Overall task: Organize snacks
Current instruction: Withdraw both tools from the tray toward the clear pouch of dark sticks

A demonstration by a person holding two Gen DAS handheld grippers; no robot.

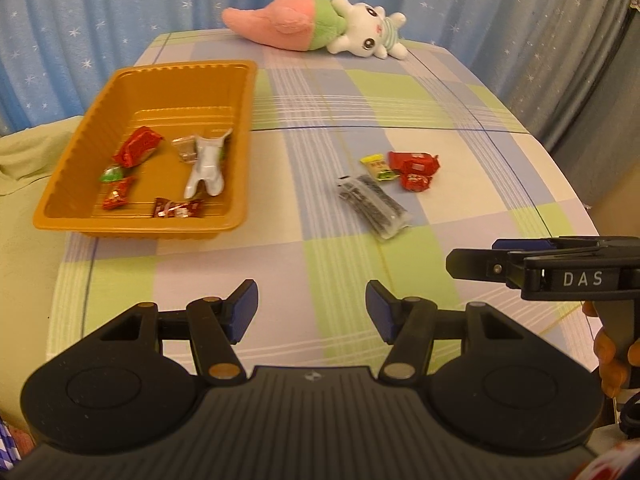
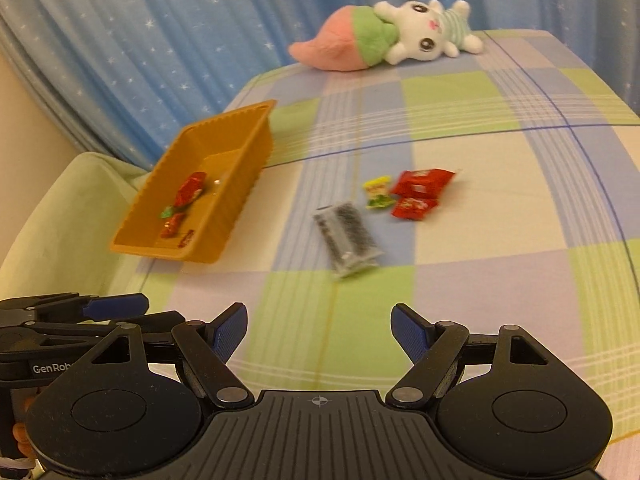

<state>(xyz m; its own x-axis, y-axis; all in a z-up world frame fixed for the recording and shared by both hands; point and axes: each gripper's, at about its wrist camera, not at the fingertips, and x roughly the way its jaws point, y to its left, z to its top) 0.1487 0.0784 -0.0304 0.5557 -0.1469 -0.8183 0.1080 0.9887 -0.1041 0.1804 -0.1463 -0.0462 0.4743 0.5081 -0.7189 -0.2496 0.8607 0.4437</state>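
An orange tray (image 1: pixel 168 76) (image 2: pixel 240 152) sits at the left of the checked table and holds several wrapped snacks, among them a silver packet (image 1: pixel 206 166) and a red packet (image 1: pixel 138 146). On the cloth to its right lie a clear packet of dark snacks (image 1: pixel 374 206) (image 2: pixel 348 236), a yellow-green packet (image 1: pixel 378 166) (image 2: pixel 377 192) and two red packets (image 1: pixel 414 162) (image 2: pixel 420 182). My left gripper (image 1: pixel 311 308) is open and empty, near the front edge. My right gripper (image 2: pixel 319 336) is open and empty, short of the clear packet.
A pink and green plush toy with a white bunny (image 1: pixel 316 26) (image 2: pixel 384 36) lies at the far edge of the table. Blue starred curtains (image 1: pixel 120 8) hang behind. A pale green cushion (image 1: pixel 24 160) lies left of the tray. The right gripper's side shows in the left wrist view (image 1: pixel 560 272).
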